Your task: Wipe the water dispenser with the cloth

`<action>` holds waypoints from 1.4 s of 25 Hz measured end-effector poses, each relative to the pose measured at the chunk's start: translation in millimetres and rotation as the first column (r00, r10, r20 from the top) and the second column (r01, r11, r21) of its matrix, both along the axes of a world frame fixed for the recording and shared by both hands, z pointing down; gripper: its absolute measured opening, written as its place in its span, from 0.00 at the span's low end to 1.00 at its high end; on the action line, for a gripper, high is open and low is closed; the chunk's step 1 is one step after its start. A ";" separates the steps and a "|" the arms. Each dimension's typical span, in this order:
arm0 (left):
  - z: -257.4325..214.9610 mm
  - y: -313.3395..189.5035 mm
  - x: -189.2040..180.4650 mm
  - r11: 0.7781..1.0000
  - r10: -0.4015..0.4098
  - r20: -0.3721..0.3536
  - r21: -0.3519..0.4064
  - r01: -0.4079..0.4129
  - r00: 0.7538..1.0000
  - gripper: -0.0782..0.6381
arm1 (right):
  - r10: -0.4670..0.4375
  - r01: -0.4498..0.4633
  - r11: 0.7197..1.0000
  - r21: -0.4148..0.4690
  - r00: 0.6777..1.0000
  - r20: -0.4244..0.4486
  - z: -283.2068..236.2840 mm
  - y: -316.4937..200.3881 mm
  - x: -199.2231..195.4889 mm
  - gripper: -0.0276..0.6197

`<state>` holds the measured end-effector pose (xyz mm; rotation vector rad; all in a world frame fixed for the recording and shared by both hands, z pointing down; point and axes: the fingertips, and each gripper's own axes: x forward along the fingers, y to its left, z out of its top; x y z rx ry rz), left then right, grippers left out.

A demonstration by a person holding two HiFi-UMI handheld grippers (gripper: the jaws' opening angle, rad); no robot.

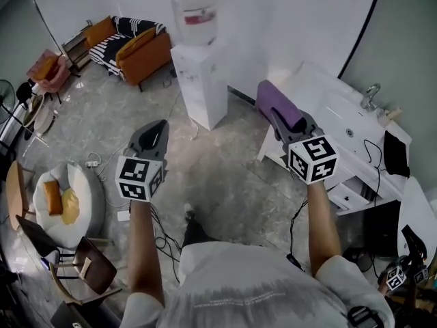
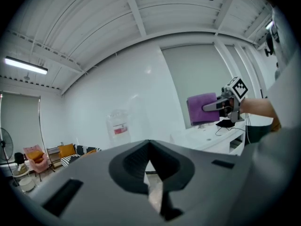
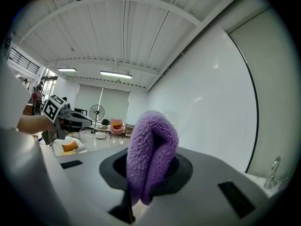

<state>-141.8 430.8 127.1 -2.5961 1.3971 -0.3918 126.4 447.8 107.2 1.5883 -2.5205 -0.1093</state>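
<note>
Water dispenser (image 1: 200, 84) stands on the floor (image 1: 225, 176) at the far wall, bottle (image 1: 194, 9) on top. Sofa (image 1: 136, 46) to its left; surface (image 1: 341, 115) with sink to its right. Cloth (image 1: 276, 102) sits in the right gripper (image 1: 278, 118) jaws, between dispenser and surface; left gripper (image 1: 158, 127) before the dispenser.

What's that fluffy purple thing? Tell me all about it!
It is a purple cloth, soft and fuzzy like a towel, folded over so its rounded fold sticks out. The right gripper pinches its lower part and holds it in the air. Nothing else touches it; the white water dispenser stands apart, ahead.
</note>
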 end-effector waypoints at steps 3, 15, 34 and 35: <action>6.7 -30.0 -0.6 1.000 0.007 -0.006 -0.010 -0.007 1.000 0.13 | 0.021 -0.021 1.000 0.002 1.000 0.008 3.1 -24.7 3.7 0.14; 18.1 -234.4 -21.3 0.991 0.127 0.018 -0.039 -0.126 0.992 0.13 | 0.134 -0.135 0.991 0.006 0.991 0.019 -0.1 -197.2 -24.0 0.14; 33.9 -428.5 -75.1 0.974 0.204 -0.016 -0.092 -0.205 0.979 0.13 | 0.205 -0.206 0.973 -0.103 0.979 -0.015 23.4 -369.0 -83.8 0.14; 36.5 -434.3 -74.1 0.973 0.207 -0.020 -0.097 -0.208 0.978 0.13 | 0.202 -0.204 0.973 -0.109 0.979 -0.030 25.6 -374.3 -85.4 0.14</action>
